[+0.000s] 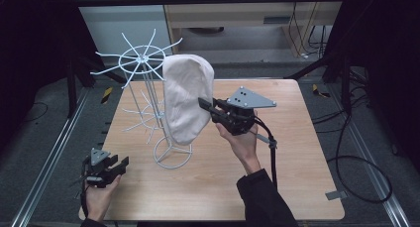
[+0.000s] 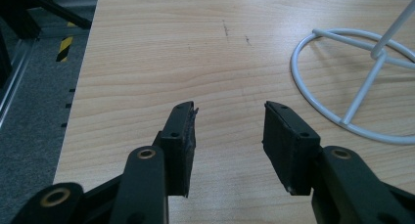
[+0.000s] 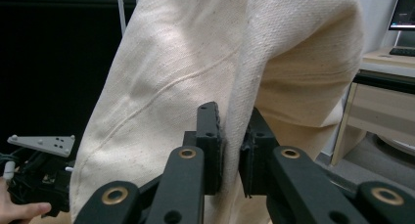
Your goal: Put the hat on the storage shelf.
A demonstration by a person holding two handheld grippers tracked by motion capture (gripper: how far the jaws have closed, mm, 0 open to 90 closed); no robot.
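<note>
Wooden table (image 1: 277, 177) behind it, your right gripper (image 1: 204, 104) pinches the cloth bag's (image 1: 185, 95) edge on the white rack (image 1: 143, 58); next, lift it clear.

Upper middle of the frame, a pale wooden cabinet (image 1: 237, 14) stands against a light wall (image 1: 116, 19). Grey carpet floor (image 1: 44, 123) runs around the light wood bench (image 1: 297, 187). Metal rails (image 1: 47, 162) cross the lower left. Black cables (image 1: 346, 152) loop over the floor at the right. Yellow-and-black tape marks (image 1: 106, 94) lie at mid left. Both upper corners sit in deep shadow.
</note>
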